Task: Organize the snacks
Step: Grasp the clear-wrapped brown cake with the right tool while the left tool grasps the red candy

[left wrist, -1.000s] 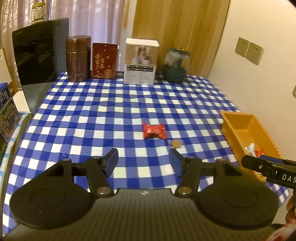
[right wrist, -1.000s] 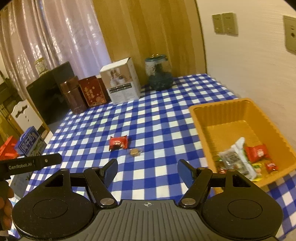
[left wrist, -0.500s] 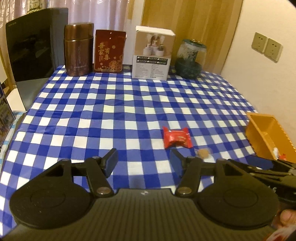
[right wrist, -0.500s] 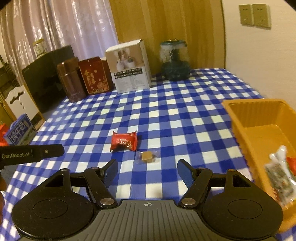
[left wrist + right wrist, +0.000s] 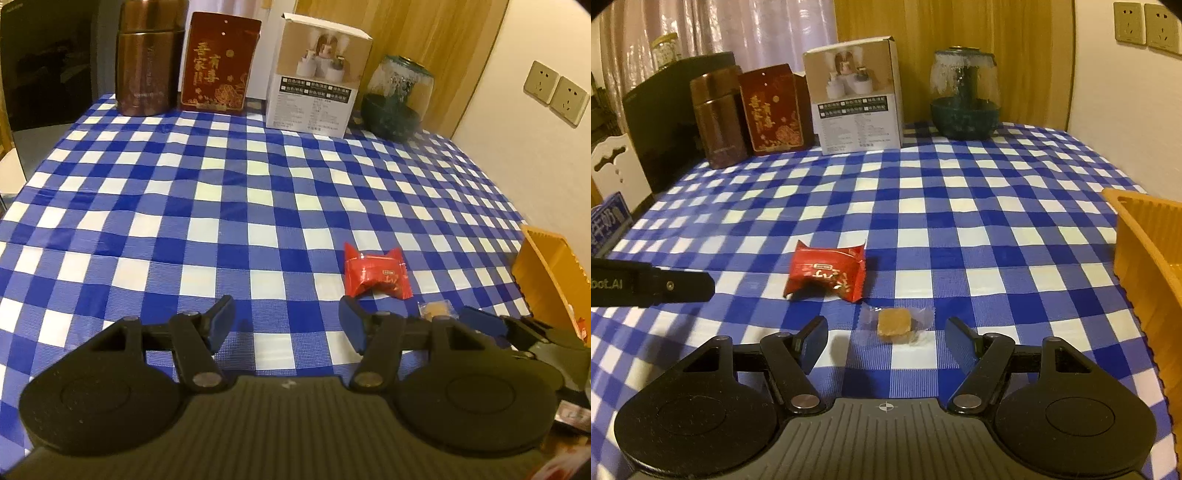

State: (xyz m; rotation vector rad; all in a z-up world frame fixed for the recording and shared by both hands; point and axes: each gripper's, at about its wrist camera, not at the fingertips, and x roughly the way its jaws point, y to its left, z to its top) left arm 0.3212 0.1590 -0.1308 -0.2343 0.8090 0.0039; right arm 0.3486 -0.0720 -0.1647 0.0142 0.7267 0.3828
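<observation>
Both hand-held grippers hang over the checked surface [image 5: 960, 221] with jaws apart and empty: the right hand-held gripper [image 5: 886, 338] frames a clear-wrapped brown candy [image 5: 894, 325] at lower centre. The left hand-held gripper [image 5: 286, 319] sits lower left of a red snack packet [image 5: 376, 275], while an orange tray [image 5: 1145, 236] stands at the right edge.

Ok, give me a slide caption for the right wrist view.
Open right tongs poised over a clear-wrapped caramel candy beside a red snack packet on checked tablecloth.

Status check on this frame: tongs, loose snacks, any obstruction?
Both tongs open, empty: left, right. Red packet and clear-wrapped candy loose on cloth, outside orange tray. Nothing blocking.
</observation>
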